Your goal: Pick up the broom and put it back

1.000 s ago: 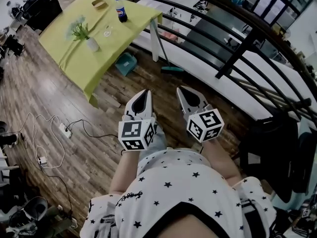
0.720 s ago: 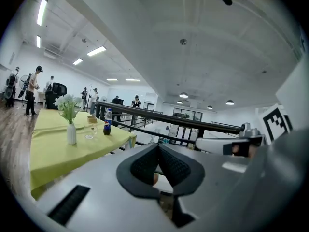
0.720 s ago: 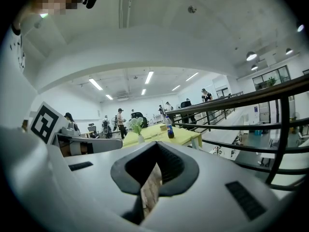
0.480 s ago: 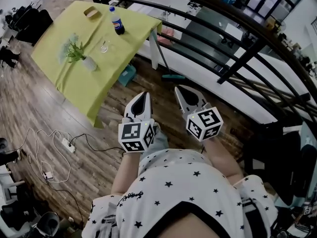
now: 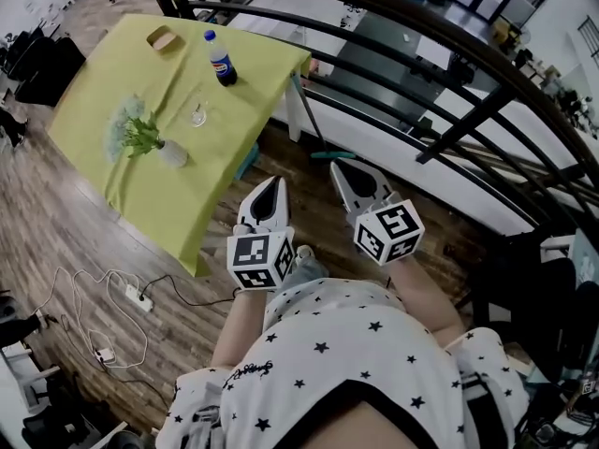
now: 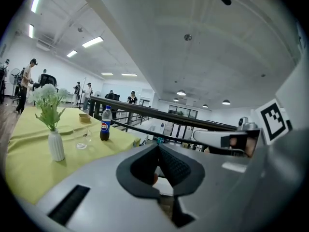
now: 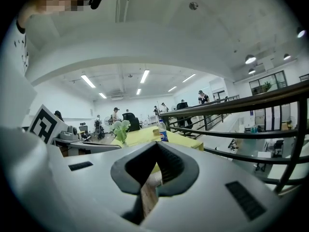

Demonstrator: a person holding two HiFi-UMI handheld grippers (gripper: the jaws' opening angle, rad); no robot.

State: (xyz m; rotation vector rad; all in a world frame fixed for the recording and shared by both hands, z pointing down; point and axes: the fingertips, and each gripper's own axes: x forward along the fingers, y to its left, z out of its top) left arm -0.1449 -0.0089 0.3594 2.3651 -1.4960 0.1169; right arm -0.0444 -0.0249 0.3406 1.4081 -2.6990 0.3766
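The broom (image 5: 330, 154) leans by the table's near corner against the white ledge, its teal head on the wooden floor and its thin handle rising toward the table edge. My left gripper (image 5: 272, 184) and right gripper (image 5: 341, 168) are held side by side in front of the person's body, both pointing toward the broom and a short way short of it. The right tip is closest to the teal head. Both grippers are shut with nothing between the jaws. Neither the left gripper view (image 6: 158, 146) nor the right gripper view (image 7: 157, 144) shows the broom.
A table (image 5: 94, 101) with a yellow-green cloth carries a cola bottle (image 5: 221, 57), a vase of flowers (image 5: 150, 143), a glass (image 5: 197, 115) and a small box (image 5: 163, 38). A dark railing (image 5: 421, 73) runs along the right. Cables and a power strip (image 5: 140, 296) lie on the floor at left.
The person has walked forward: the table and broom have drawn closer and slid down-left in the head view. Both grippers stay shut and side by side.
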